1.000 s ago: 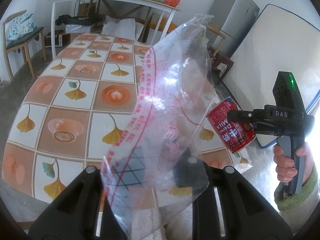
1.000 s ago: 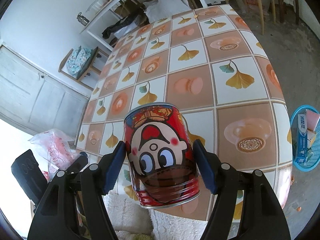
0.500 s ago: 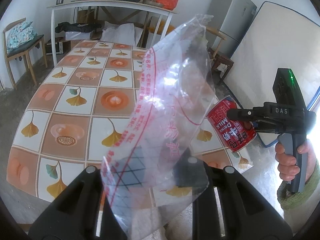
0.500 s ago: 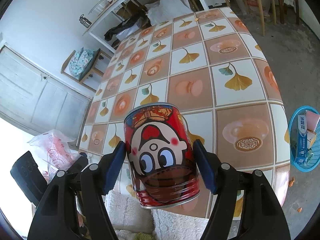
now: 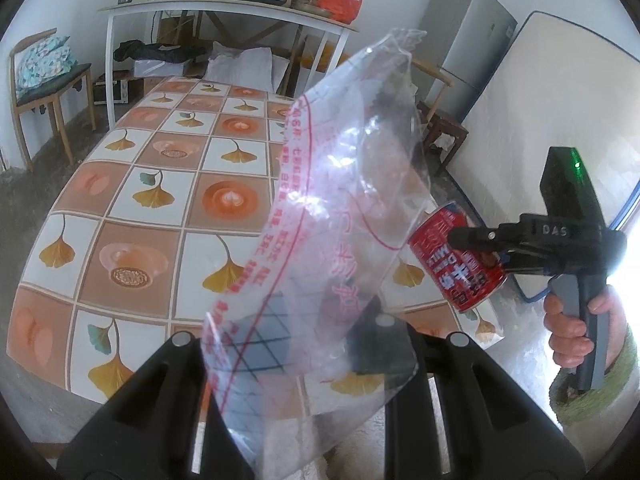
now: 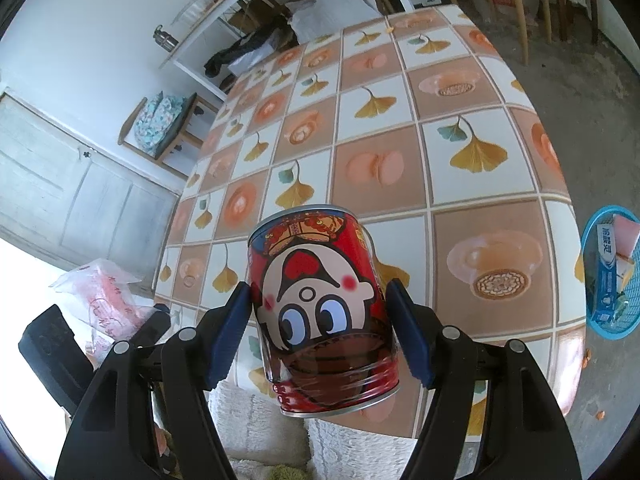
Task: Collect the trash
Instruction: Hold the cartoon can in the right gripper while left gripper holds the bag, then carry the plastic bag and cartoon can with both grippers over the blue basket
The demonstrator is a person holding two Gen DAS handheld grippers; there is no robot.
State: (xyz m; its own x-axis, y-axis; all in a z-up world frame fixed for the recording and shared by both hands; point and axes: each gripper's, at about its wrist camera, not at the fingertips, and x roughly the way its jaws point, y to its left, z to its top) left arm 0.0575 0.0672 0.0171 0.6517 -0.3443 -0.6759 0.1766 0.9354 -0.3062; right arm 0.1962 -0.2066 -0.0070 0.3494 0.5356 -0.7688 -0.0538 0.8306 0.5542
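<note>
Sideways, the red can point(image 6: 324, 312) sits clamped in the right gripper point(image 6: 322, 332).

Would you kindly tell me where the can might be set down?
The whole tablecloth looks bare. The blue basket on the floor already holds boxes. The can sits in the right tongs; the left tongs hold the plastic bag.

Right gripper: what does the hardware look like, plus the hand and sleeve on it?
The right gripper has black angular plastic arms with silver screws and blue finger pads. From the left wrist view, its black body carries white "DAS" lettering, a lit green LED and a grey pistol handle. The bare hand wears a green knit sleeve.
</note>
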